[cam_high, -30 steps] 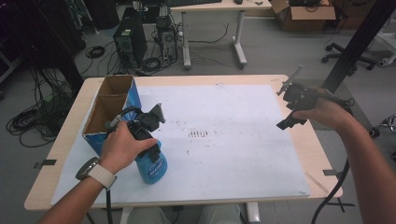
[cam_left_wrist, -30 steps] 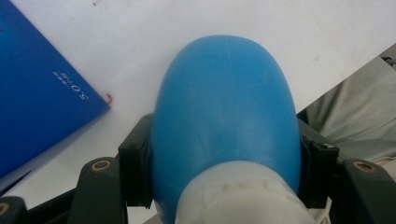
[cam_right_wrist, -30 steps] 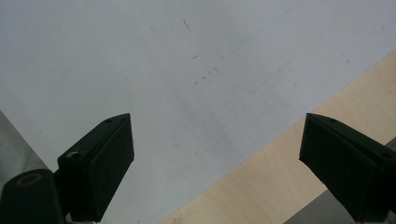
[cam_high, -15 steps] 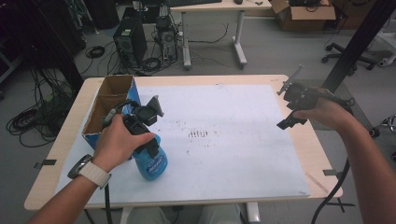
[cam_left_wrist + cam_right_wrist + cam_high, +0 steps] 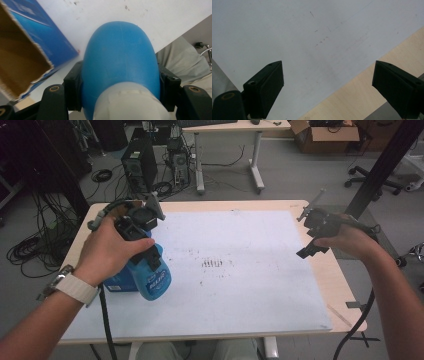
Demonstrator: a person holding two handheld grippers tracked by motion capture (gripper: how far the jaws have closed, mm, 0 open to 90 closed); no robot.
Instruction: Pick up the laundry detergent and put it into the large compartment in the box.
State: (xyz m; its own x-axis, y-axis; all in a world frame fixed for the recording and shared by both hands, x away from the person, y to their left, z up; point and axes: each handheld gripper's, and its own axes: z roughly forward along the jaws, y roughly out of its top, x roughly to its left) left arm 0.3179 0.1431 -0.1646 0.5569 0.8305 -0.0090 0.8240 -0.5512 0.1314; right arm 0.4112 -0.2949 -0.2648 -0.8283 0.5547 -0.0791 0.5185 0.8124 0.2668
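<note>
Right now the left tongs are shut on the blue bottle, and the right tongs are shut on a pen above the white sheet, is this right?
Not quite. The left tongs are shut on the blue bottle, but the right tongs are open and hold nothing; the right gripper view shows their jaws wide apart above the white sheet.

One blue spray bottle point(image 5: 150, 272) hangs above the bench's point(image 5: 250, 205) left side. One open cardboard box point(image 5: 27, 47) sits under it at the left edge. One white sheet point(image 5: 250, 270) covers the one bench. Two claws: left claw point(image 5: 142, 225), right claw point(image 5: 312, 232).
</note>
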